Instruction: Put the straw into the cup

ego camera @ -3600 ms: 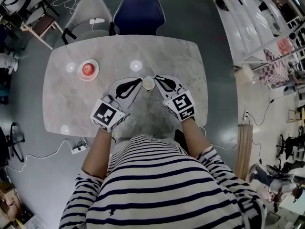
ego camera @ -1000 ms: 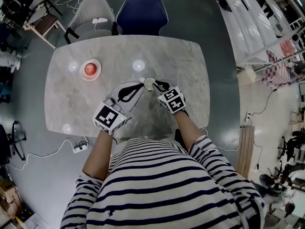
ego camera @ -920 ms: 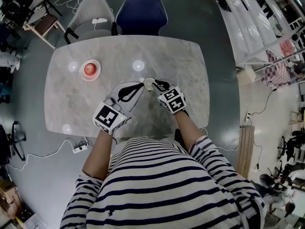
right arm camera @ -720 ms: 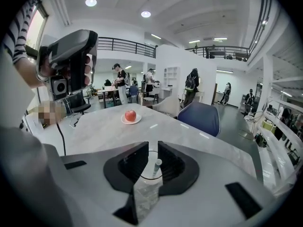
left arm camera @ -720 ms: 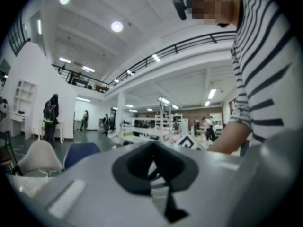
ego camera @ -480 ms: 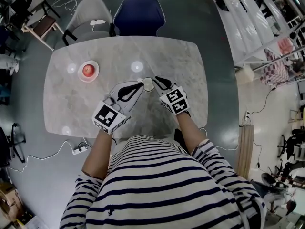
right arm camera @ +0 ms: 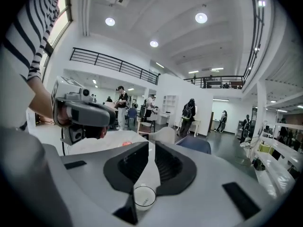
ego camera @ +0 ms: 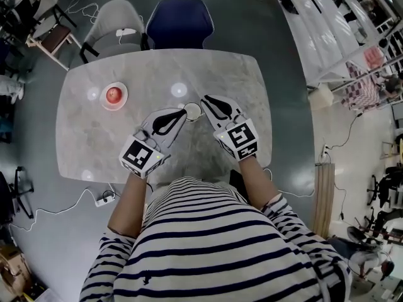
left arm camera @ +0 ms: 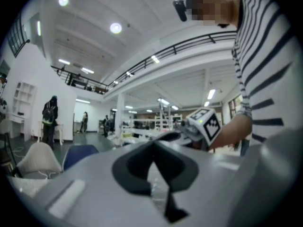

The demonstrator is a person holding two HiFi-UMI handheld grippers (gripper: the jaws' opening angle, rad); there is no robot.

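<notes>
Straw first, because it was the one thing you could not be sure of: no view showed it plainly. Nearest you, your left tool [ego camera: 183, 111] had its jaws pressed together at the tips, and those tips sat right against the near-left rim of the cup [ego camera: 192, 111]. In the left gripper view a pale, translucent sliver [left arm camera: 158, 183] showed in the slot behind the closed tips. Whether that was the straw or the cup's clear wall could not be told.

That was the risk. If the straw was pinched there, it lay at the cup's rim rather than over its mouth, and letting go from that spot would likely have dropped it onto the counter [ego camera: 239, 74] beside the cup. If you had the cup's wall instead, any pull or twist of that tool would probably have tipped or dragged a light cup.

Your right tool [ego camera: 203, 99] stood just right of the cup and a little beyond it, jaws a narrow slot apart and nothing held. The right gripper view looked through that slot onto the cup's open mouth, upright, with only a faint mark inside, too small to name. Swinging that tool in toward the cup could have knocked the rim.

Well left of the cup and slightly farther from you, an apple [ego camera: 114, 94] sat on a small plate [ego camera: 104, 102]. Beyond the cup, past the counter's far edge, stood a grey chair [ego camera: 119, 17] and a blue chair [ego camera: 179, 17].
</notes>
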